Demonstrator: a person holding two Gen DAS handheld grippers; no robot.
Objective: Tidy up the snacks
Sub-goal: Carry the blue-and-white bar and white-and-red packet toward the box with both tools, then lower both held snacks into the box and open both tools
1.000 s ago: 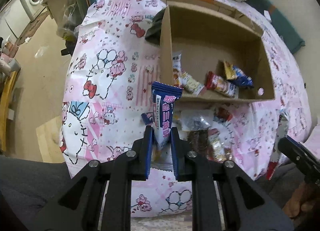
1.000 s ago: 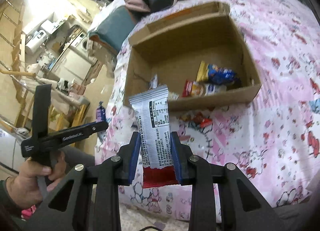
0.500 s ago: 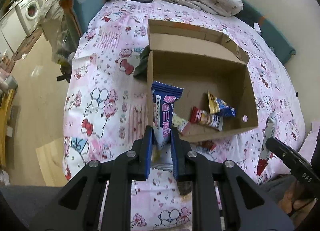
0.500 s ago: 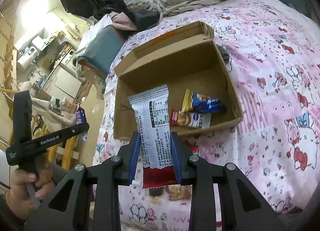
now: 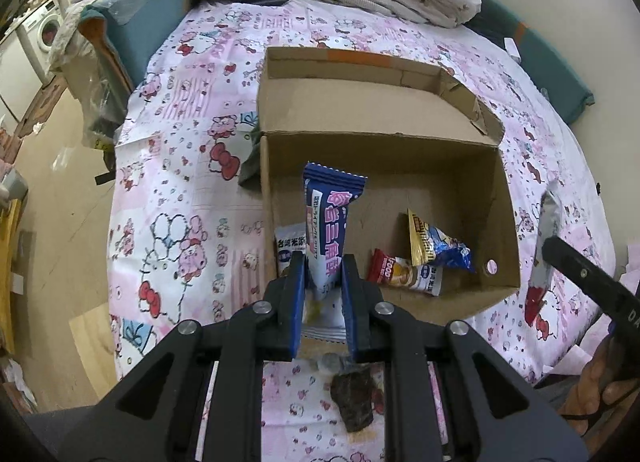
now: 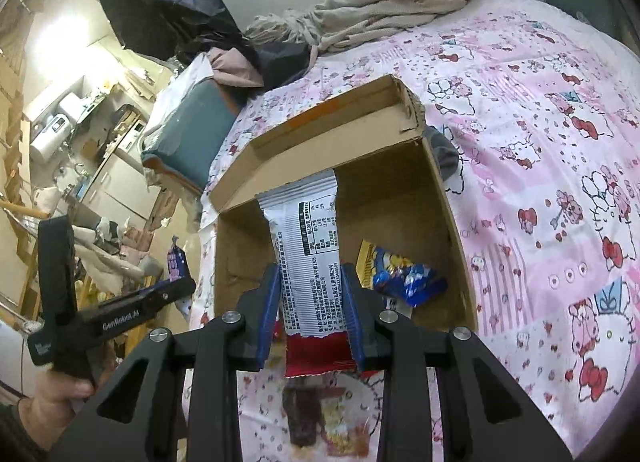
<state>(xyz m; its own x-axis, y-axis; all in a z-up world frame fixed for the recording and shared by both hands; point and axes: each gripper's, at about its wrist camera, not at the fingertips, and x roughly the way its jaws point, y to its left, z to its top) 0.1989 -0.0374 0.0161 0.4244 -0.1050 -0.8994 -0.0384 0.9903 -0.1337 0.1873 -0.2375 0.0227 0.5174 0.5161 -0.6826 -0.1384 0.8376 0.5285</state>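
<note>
While clamped, packets (image 5: 326, 238) seemingly overhang box (image 5: 460, 294).

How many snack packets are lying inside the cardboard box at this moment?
3 visible: a white packet in the box's near-left corner, partly behind the left claw's blue packet; a red-and-white packet and a yellow-and-blue packet toward the near right. More may be hidden.

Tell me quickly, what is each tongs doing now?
Left tongs: closed on the blue snack packet.
Right tongs: closed on the silver and red snack packet.
</note>
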